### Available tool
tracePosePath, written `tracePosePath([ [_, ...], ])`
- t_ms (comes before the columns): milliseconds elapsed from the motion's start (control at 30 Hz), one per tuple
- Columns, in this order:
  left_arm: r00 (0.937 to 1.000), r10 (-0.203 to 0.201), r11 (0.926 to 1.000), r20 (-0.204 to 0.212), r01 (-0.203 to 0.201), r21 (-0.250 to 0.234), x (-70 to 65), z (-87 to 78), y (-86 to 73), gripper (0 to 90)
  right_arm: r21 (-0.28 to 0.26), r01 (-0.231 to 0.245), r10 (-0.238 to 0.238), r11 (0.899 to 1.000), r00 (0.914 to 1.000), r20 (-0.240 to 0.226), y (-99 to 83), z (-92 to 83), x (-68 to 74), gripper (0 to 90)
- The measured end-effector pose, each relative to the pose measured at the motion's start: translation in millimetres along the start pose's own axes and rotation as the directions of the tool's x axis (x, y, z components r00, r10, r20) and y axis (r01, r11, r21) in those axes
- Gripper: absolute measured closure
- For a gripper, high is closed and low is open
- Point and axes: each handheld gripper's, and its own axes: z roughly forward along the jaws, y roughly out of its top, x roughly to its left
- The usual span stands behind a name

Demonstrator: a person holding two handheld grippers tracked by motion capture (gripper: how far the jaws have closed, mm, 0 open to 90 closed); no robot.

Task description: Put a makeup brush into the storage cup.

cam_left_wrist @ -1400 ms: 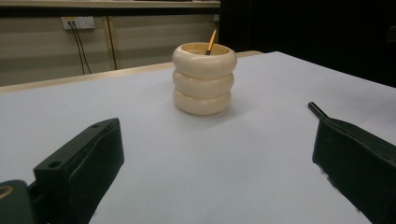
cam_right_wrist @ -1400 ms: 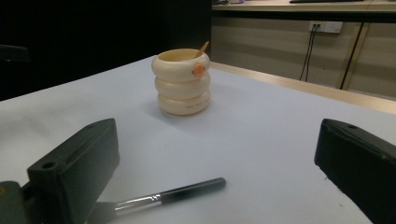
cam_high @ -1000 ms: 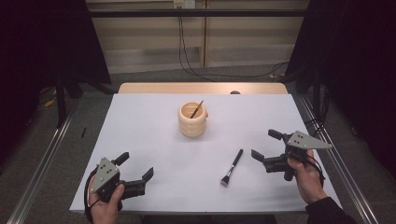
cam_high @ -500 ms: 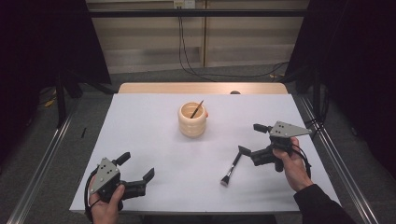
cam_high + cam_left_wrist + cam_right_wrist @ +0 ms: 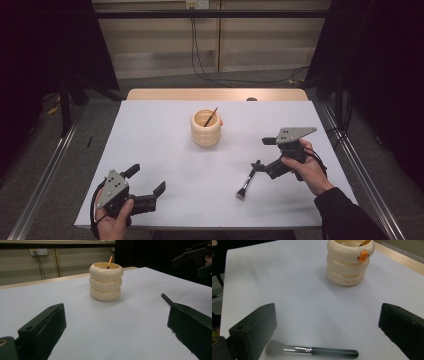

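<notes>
From above, the makeup brush (image 5: 247, 182) lies flat on the white surface (image 5: 165, 150), in front of and to the right of the cream holder (image 5: 205, 128), with the right gripper (image 5: 264, 154) poised at its handle end, jaws spread wide and nothing between them. The right gripper view adds what the high view cannot: a small orange duck-bill knob on the holder's top ring and a line of tiny print on its lowest ring, too small to read, plus the brush's soft pale bristles, shiny metal ferrule and matte black handle. The holder is three stacked rounded rings, smooth and glossy, with a thin pencil-like stick (image 5: 109, 262) leaning inside. The left gripper (image 5: 148, 186) rests near the front left edge, jaws open and empty.
</notes>
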Motion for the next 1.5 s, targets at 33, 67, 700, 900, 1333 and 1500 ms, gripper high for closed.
tracePosePath([
  [33,1.0000,0.000,1.0000,0.005,0.000,0.001,0.1,0.1,-0.1,1.9,0.016,-0.002,0.002,1.000,1.0000,-0.003,0.5,2.1,0.0,1.0],
  [67,1.0000,0.001,1.0000,0.006,-0.001,0.000,-0.1,0.1,-0.2,1.9,0.037,0.012,-0.011,0.999,0.9999,-0.010,0.8,4.5,-0.6,1.6],
  [700,0.9999,0.011,0.9999,0.013,-0.012,0.006,0.1,0.8,-0.6,2.0,0.260,0.090,-0.053,0.962,0.9875,-0.148,0.5,25.8,-6.1,14.2],
  [900,0.9997,0.011,0.9999,0.022,-0.011,0.008,1.4,3.3,-0.4,2.0,0.337,0.189,-0.122,0.922,0.9701,-0.210,4.0,32.5,-2.7,13.3],
  [1333,0.9998,0.009,0.9999,0.017,-0.009,0.007,2.6,2.0,-1.1,2.0,0.455,0.331,-0.184,0.827,0.9229,-0.338,2.6,56.1,3.1,31.7],
  [1500,0.9999,0.009,0.9999,0.013,-0.009,0.007,2.0,2.8,-1.3,2.0,0.495,0.328,-0.165,0.805,0.9243,-0.344,0.5,61.6,2.1,34.4],
])
